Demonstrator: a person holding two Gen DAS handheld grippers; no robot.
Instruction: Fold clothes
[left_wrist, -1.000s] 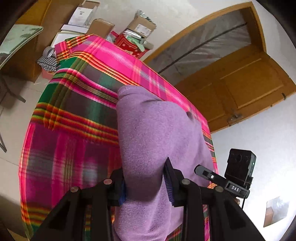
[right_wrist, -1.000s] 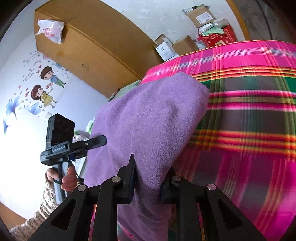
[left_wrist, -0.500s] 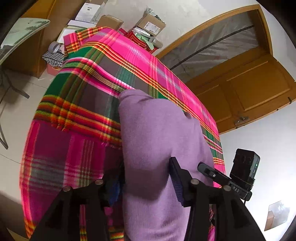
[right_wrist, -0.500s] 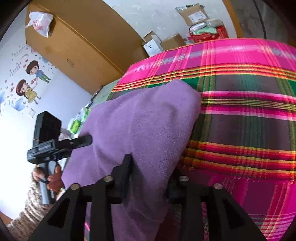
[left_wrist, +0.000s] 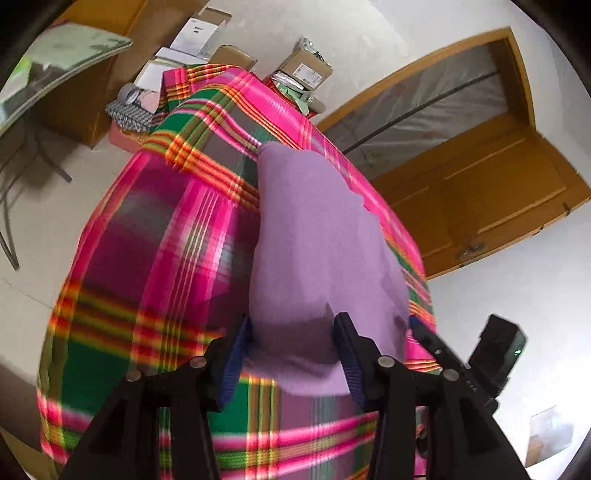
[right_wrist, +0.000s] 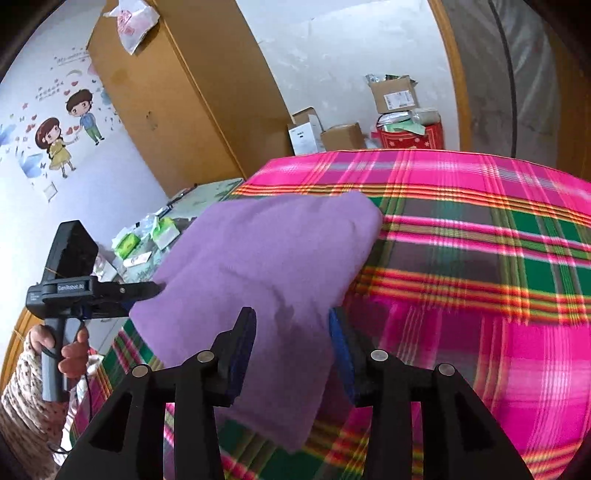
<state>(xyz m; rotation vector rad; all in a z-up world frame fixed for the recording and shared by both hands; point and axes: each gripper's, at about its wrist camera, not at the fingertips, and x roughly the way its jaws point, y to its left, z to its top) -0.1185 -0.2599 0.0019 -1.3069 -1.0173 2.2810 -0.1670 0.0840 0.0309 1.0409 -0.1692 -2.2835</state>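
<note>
Left wrist view: my left tongs stand apart, blue ribbed pads either side of the near edge of the fleece, a soft, fuzzy lilac garment folded into a long pad on the plaid cloth.

Right wrist view: my right tongs also gape around the fleece's near edge, which droops towards me; its far corner is rounded.

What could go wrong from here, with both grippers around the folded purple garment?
1. The purple garment sits between the spread jaws of the left gripper and right gripper. Pulling back carelessly could let a pad snag the fleece and undo the fold.
2. The garment's near end appears to droop in the right wrist view. A tug might drag it along the plaid cloth.
</note>
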